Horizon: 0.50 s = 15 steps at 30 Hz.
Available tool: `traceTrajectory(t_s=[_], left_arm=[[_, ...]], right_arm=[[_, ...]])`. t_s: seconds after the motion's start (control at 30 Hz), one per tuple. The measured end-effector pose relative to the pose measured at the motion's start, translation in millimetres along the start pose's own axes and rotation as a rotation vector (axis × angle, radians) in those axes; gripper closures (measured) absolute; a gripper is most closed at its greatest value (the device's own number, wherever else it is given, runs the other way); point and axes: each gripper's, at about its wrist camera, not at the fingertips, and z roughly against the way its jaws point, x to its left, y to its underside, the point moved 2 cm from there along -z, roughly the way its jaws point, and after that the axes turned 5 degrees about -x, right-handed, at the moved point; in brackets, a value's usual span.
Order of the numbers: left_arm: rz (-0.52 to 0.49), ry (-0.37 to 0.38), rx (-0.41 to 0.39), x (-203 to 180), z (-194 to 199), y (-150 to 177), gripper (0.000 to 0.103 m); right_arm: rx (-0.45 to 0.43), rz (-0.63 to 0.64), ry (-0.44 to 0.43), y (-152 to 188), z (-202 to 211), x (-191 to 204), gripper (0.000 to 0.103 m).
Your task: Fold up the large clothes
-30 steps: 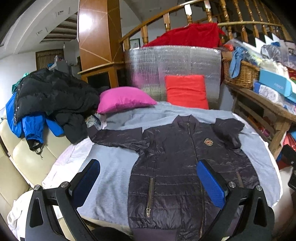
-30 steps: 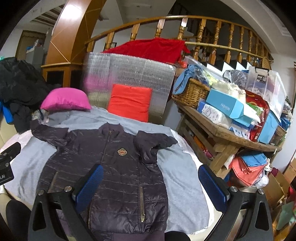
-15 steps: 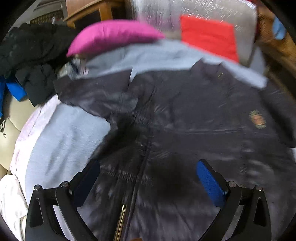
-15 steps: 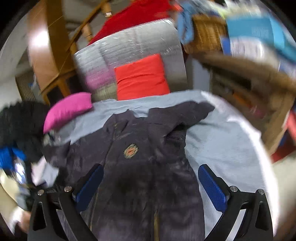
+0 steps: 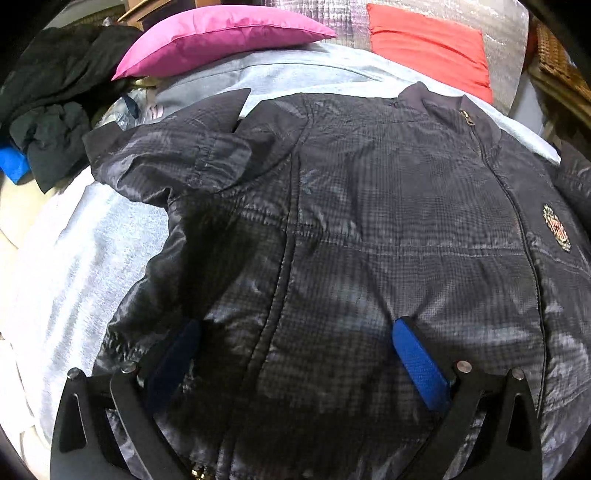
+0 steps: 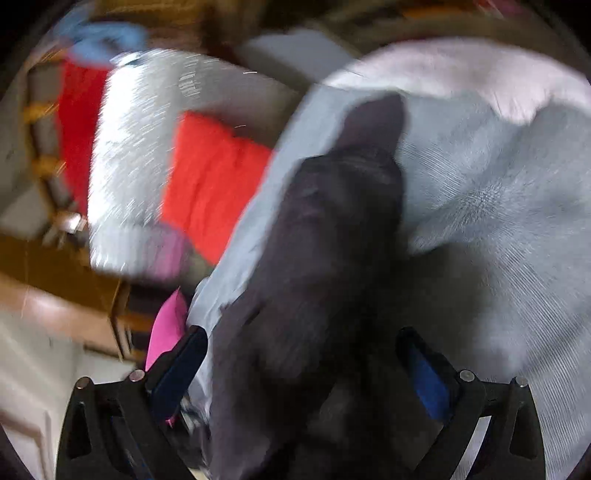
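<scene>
The dark quilted jacket (image 5: 369, 229) lies front side up on a grey sheet (image 5: 81, 251), zipped, with its collar toward the red cushion (image 5: 428, 48). An embroidered crest (image 5: 557, 228) sits on the chest, to one side of the zipper; its lettering is too small to read. No other writing is legible in either view.

Left tongs (image 5: 295, 354): spread wide, holding nothing, both blue pads low over the jacket's body. One pad (image 5: 417, 362) is lit; the other lies in shadow. The jacket's hem is cut off by the bottom of the frame.

Right tongs (image 6: 299, 369): spread wide, straddling a dark sleeve (image 6: 332, 221) of the jacket that runs away from the camera across the grey sheet (the whole right wrist view is motion-blurred). Contact between pads and sleeve cannot be determined. The view is rolled strongly to one side.

Beside the red cushion lies a magenta cushion (image 5: 214, 33), behind the jacket's outstretched sleeve (image 5: 173, 155). A silver foil-faced panel (image 5: 498, 26) stands behind the red cushion. A heap of dark clothes (image 5: 51, 107) lies beyond the sleeve cuff, partly cropped.
</scene>
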Motion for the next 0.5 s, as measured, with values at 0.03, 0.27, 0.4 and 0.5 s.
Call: traceTrajectory(t_s=[0.03, 0.27, 0.4, 0.5], left_arm=[[0.003, 0.001, -0.006, 0.1, 0.4, 1.7, 0.000], [0.005, 0.019, 0.045, -1.2, -1.1, -8.6, 0.000], [0.002, 0.018, 0.030, 6.7, 5.4, -25.6, 0.000], [0.048, -0.015, -0.057, 24.1, 24.0, -38.5, 0.000]], right_arm=[[-0.011, -0.035, -0.014, -3.3, -7.4, -4.9, 0.003], [-0.075, 0.081, 0.097, -9.7, -30.9, 18.3, 0.074], [-0.172, 0.258, 0.062, 11.5, -3.9, 73.1, 0.086], [-0.169, 0.381, 0.019, 42.6, 9.4, 117.8, 0.086]])
